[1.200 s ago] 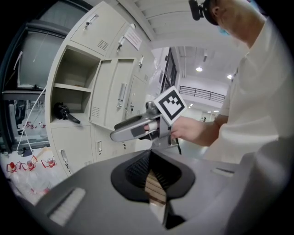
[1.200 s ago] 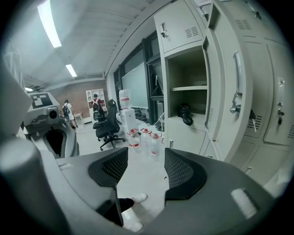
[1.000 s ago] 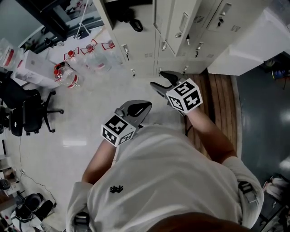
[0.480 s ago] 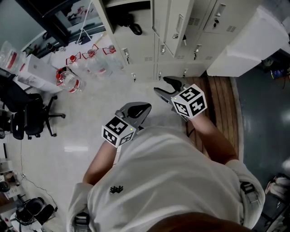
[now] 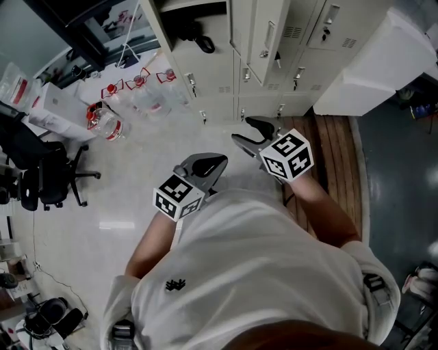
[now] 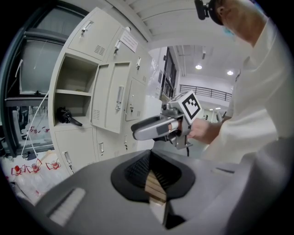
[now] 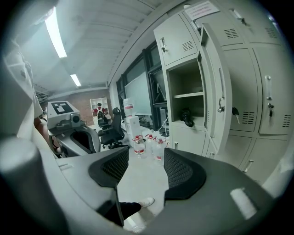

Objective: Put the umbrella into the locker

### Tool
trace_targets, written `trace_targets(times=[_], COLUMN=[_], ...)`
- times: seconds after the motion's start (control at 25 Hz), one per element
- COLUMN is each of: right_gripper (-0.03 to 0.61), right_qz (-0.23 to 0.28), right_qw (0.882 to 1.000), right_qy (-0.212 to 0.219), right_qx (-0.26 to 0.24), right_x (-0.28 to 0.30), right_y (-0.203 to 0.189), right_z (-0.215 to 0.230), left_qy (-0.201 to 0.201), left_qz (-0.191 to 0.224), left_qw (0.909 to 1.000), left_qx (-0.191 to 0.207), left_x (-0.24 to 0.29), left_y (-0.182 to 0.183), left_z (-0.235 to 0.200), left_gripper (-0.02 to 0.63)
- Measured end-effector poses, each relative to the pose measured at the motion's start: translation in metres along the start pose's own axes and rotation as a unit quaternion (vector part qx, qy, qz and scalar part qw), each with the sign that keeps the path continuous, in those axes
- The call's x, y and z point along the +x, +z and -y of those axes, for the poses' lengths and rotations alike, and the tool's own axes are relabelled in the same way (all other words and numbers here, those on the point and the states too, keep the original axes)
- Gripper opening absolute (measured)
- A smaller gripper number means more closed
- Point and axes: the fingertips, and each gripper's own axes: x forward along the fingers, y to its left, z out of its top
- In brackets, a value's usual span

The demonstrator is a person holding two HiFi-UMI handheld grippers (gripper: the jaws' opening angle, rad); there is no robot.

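Observation:
The black folded umbrella point(image 5: 197, 37) lies on the shelf inside the open locker point(image 5: 174, 14); it also shows as the umbrella point(image 6: 67, 116) and the umbrella point(image 7: 186, 115) in the gripper views. My left gripper point(image 5: 208, 166) hangs at waist height in front of the lockers, shut with nothing between its pads. To its right my right gripper point(image 5: 243, 130) is open and holds nothing, pointing toward the lockers. Both are well short of the locker. The left gripper point(image 6: 154, 180) view also catches the right gripper's body; the right gripper point(image 7: 144, 167) view catches the left one.
The locker's door point(image 5: 263, 41) stands swung open. Several water bottles point(image 5: 137, 85) sit on the floor at the left, near a black office chair point(image 5: 41, 171). A wooden platform point(image 5: 335, 150) and a white box point(image 5: 373, 65) lie to the right.
The right gripper has drifted slightly to the right. The left gripper has hardly moved. Neither has changed its state.

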Motion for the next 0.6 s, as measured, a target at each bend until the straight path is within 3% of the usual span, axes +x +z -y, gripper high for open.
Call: trace_targets(times=[0.6], right_gripper=[0.242], right_qz=[0.005], right_qw=[1.000], right_qy=[0.008], right_qx=[0.000], right_x=[-0.0011], right_y=[-0.0035], right_z=[-0.0022], left_qy=[0.002], left_qz=[-0.005], left_qw=[0.9999], left_qx=[-0.009], left_x=[0.0048], left_y=[-0.0070], left_z=[-0.0018], left_gripper=[0.054])
